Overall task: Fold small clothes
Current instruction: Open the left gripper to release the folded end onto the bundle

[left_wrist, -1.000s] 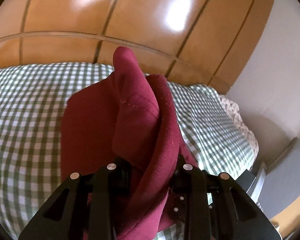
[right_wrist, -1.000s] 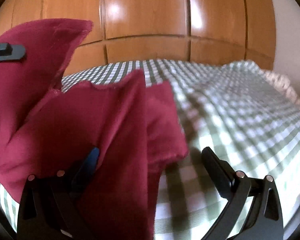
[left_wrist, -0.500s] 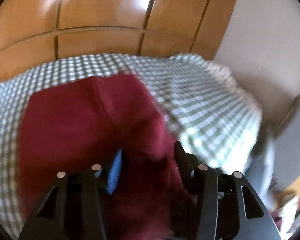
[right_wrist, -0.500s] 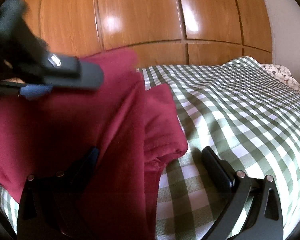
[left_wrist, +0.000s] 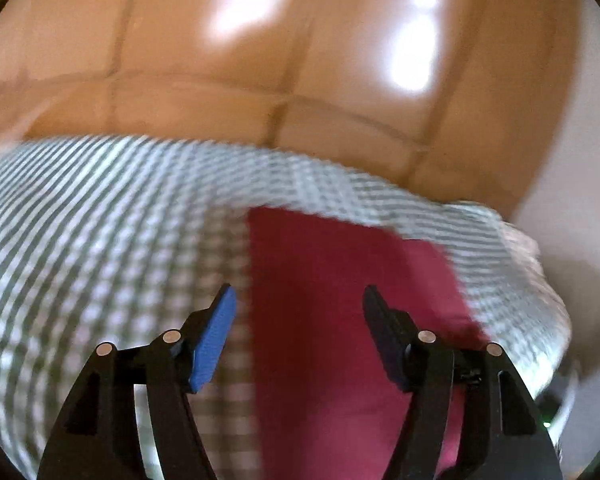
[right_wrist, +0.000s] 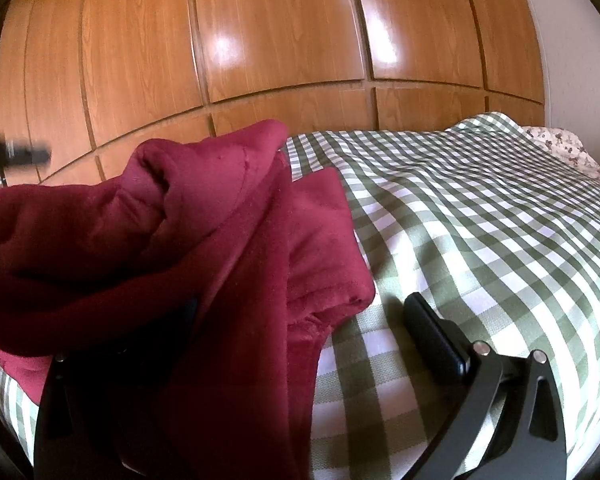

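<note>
Left wrist view: your left claw [left_wrist: 296, 340] is spreading, having just dropped the dark red fleece garment [left_wrist: 340, 320] now lying lower centre on the green-checked bedspread [left_wrist: 100, 240]. Your right claw [right_wrist: 300, 320] is staying spread, cloth draping one finger; that fold is landing.

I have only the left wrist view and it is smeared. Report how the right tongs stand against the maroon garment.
Observer: The right tongs stand wide open and grip nothing; the maroon garment drapes over one finger.
Operator: Say where the second one is.
Observer: The other finger is bare, over the checked sheet, beside the garment's hem.
Operator: Describe the garment's shape.
Observer: Bunched, with a thick fold humped up, not flat.
</note>
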`<state>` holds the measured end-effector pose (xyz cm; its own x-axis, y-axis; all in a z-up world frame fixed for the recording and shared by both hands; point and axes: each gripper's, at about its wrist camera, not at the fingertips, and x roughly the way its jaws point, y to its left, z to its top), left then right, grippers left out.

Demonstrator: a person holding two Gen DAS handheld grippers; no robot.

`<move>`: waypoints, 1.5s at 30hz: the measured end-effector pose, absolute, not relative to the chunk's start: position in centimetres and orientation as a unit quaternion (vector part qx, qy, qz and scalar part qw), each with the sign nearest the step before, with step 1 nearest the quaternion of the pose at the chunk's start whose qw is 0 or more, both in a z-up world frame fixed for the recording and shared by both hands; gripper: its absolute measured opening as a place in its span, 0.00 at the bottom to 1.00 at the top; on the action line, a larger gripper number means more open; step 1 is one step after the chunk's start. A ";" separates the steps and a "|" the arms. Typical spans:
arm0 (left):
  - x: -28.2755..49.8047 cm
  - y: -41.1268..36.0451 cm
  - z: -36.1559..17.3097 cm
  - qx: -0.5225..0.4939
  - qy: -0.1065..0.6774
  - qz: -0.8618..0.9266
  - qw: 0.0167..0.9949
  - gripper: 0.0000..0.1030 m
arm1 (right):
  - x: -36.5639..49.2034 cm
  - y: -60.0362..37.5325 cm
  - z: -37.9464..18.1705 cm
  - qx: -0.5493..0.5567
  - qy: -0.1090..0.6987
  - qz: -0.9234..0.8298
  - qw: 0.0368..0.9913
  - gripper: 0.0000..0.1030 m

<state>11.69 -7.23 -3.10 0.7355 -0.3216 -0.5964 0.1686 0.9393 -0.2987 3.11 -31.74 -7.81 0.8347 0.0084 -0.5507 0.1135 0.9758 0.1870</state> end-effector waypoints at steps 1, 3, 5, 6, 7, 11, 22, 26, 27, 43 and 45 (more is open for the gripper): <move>11.9 -6.2 -3.9 -0.120 0.349 -0.120 0.922 0.63 | 3.2 -31.7 -7.7 0.104 0.292 -0.026 0.950 0.98; 12.1 -5.0 -5.5 -0.121 0.367 -0.098 0.917 0.63 | 3.4 -31.9 -7.3 0.099 0.306 -0.019 0.947 0.98; 12.1 -4.5 -7.0 -0.113 0.383 -0.093 0.912 0.63 | 3.4 -32.2 -7.1 0.101 0.317 -0.015 0.943 0.98; 12.2 -4.6 -7.8 -0.108 0.393 -0.100 0.908 0.63 | 3.4 -32.4 -7.0 0.104 0.322 -0.014 0.941 0.98; 12.3 -4.8 -8.5 -0.108 0.394 -0.106 0.907 0.63 | 3.4 -32.4 -6.9 0.104 0.326 -0.015 0.940 0.98; 12.5 -5.8 -8.9 -0.098 0.400 -0.132 0.902 0.62 | 3.2 -32.4 -6.4 0.099 0.334 -0.024 0.937 0.98; 10.8 -10.7 -8.4 0.019 0.353 -0.141 0.925 0.45 | 1.0 -34.7 -6.0 0.076 0.344 -0.083 0.932 0.98; 10.1 -11.6 -8.2 0.064 0.327 -0.135 0.933 0.45 | -0.3 -37.3 -4.8 0.107 0.329 -0.138 0.928 0.98; 10.1 -11.3 -8.3 0.056 0.329 -0.136 0.933 0.45 | -0.5 -38.2 -3.8 0.109 0.317 -0.169 0.927 0.98; 10.2 -11.1 -7.9 0.043 0.352 -0.097 0.930 0.55 | 7.9 -29.8 -1.6 -0.026 0.369 -0.120 0.921 0.98; 10.3 -10.9 -7.8 0.038 0.354 -0.093 0.930 0.62 | 7.9 -30.9 -3.6 -0.025 0.387 -0.126 0.913 0.98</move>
<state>10.28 -10.89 -7.84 0.7325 -0.1457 -0.6650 0.1992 0.9800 0.0047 7.90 -30.95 -3.62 0.6684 -0.2499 -0.7006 0.2108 0.9669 -0.1438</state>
